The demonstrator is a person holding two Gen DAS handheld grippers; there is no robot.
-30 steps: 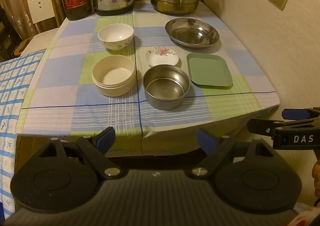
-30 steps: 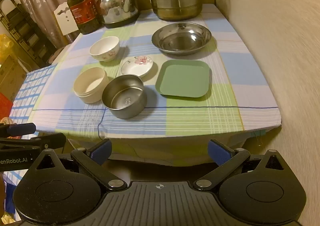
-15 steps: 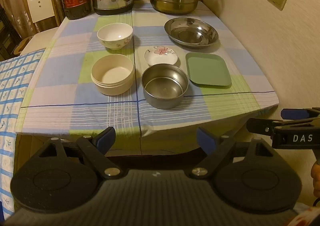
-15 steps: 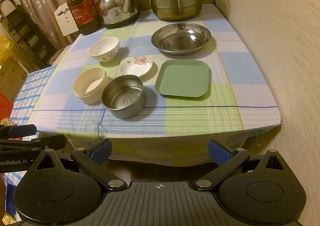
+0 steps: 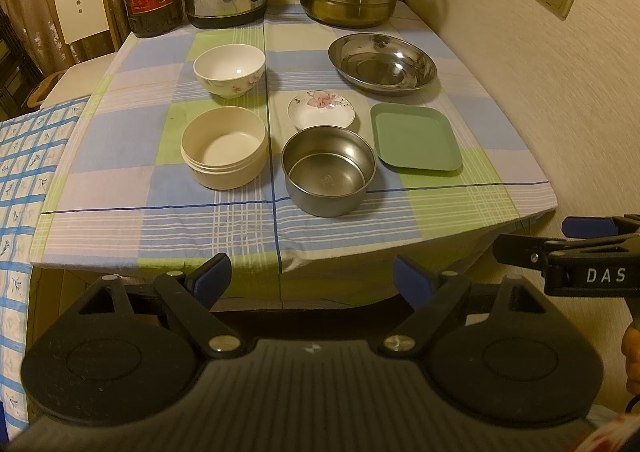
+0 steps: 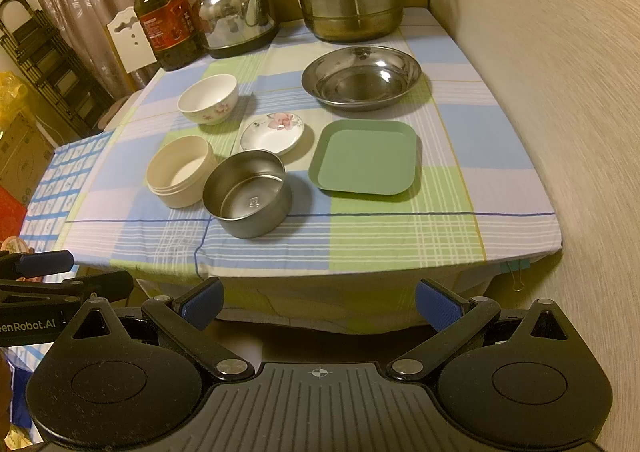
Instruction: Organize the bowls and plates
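I have not started the real work yet, I think: nothing is stacked and every dish sits alone on the checked tablecloth. My left gripper is spread wide and holds nothing, and my right gripper is spread wide and holds nothing too; both hang just off the near edge of the table. In the left view the steel bowl is at 12 o'clock, closest to me. The cream bowl is at 11 o'clock, and the flower bowl is farther back behind it. The little flower dish touches the steel bowl's far rim, or nearly. The green square plate is at 1 o'clock, with the big steel plate behind it. All the sorting is left to do. Since a second ago no dish has moved; the table has just slid a tiny bit in my views.
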